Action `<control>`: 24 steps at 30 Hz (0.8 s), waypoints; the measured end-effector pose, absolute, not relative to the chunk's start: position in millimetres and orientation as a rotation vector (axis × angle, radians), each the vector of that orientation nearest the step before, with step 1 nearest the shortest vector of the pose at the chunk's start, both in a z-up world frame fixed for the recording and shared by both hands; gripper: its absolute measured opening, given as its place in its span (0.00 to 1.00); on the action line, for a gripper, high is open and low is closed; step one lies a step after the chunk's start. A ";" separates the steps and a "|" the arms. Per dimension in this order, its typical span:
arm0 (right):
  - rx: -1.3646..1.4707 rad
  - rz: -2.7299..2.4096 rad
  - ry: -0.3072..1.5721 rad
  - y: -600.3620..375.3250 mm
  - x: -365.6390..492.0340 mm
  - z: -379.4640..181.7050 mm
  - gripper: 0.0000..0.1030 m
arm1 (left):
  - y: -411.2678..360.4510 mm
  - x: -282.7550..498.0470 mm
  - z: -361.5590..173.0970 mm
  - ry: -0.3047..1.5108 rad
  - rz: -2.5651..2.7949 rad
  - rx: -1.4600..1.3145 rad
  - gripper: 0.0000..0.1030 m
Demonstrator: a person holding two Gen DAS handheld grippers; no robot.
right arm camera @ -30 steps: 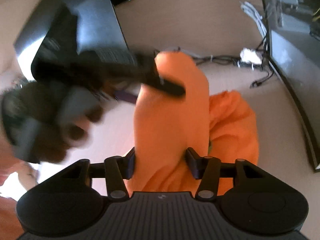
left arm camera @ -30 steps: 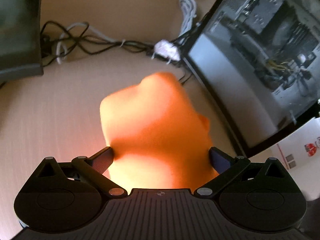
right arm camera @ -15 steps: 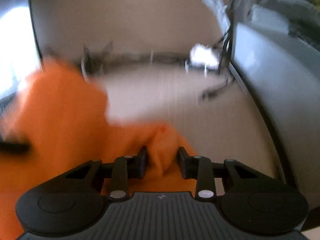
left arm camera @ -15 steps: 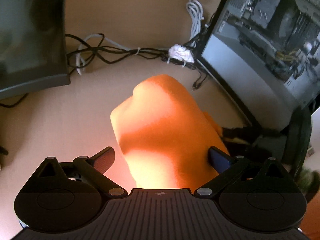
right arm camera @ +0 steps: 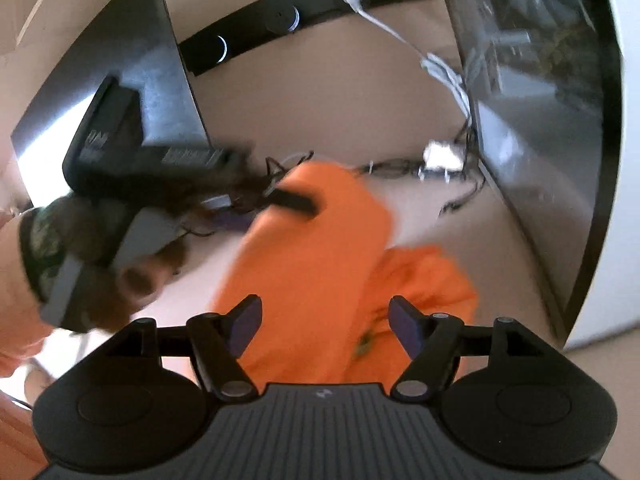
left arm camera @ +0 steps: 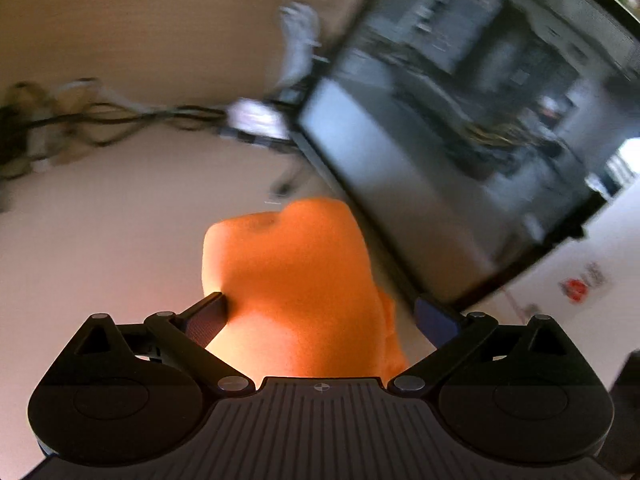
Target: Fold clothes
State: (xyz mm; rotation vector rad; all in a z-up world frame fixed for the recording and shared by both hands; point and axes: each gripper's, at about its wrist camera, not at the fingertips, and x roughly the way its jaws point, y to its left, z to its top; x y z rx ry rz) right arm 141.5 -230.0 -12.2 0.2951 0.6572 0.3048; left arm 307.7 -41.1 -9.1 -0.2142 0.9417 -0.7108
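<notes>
Left wrist: soft, lumpy orange cloth (left arm camera: 296, 280) btwn smooth black fingers (left arm camera: 206, 314).

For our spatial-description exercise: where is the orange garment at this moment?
The orange garment lies mid-table ahead of the right gripper, whose jaws are opening around it, left of the glass-sided computer case.

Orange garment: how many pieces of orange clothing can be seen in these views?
1: the orange garment is on the table between the two hand-held grippers, beside the glass-sided computer case. Others may be hidden.
</notes>
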 end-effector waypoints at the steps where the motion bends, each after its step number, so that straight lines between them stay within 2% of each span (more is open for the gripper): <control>1: 0.327 0.287 0.672 -228.0 140.3 -16.1 0.69 | -51.3 307.5 -12.1 0.961 -0.736 -0.209 0.98; 7: 0.319 0.170 0.669 -228.8 135.5 -7.7 0.73 | -90.6 296.7 -30.7 1.040 -0.826 -0.156 0.98; 10: 0.315 0.188 0.651 -251.7 120.6 7.0 0.81 | -90.4 291.4 -34.4 1.034 -0.811 -0.146 0.98; 13: 0.385 0.145 0.638 -283.0 107.4 12.0 0.81 | -90.6 282.8 -38.8 1.022 -0.799 -0.123 0.98; 15: 0.515 0.066 0.624 -308.5 109.1 10.1 0.70 | -95.6 275.0 -42.5 1.005 -0.789 -0.072 0.98; 16: 0.591 0.046 0.620 -319.6 113.4 8.6 0.57 | -98.8 269.6 -44.7 0.993 -0.784 -0.031 0.98; 19: 0.659 0.036 0.640 -322.1 134.4 11.4 0.55 | -108.4 248.3 -50.6 0.951 -0.777 0.104 0.98; 20: 0.639 0.028 0.652 -315.6 142.9 14.3 0.59 | -111.6 239.0 -52.3 0.934 -0.779 0.155 0.98; 21: 0.604 0.016 0.666 -306.5 152.0 17.8 0.70 | -114.4 229.1 -53.9 0.912 -0.784 0.208 0.98; 22: 0.588 0.016 0.683 -298.8 162.4 19.7 0.76 | -116.5 217.4 -55.1 0.877 -0.795 0.271 0.98; 23: 0.580 0.021 0.701 -291.7 173.3 21.0 0.81 | -118.4 205.9 -56.5 0.843 -0.805 0.332 0.98; 24: 0.565 0.023 0.725 -285.0 185.0 21.8 0.81 | -119.4 195.3 -59.0 0.816 -0.815 0.389 0.98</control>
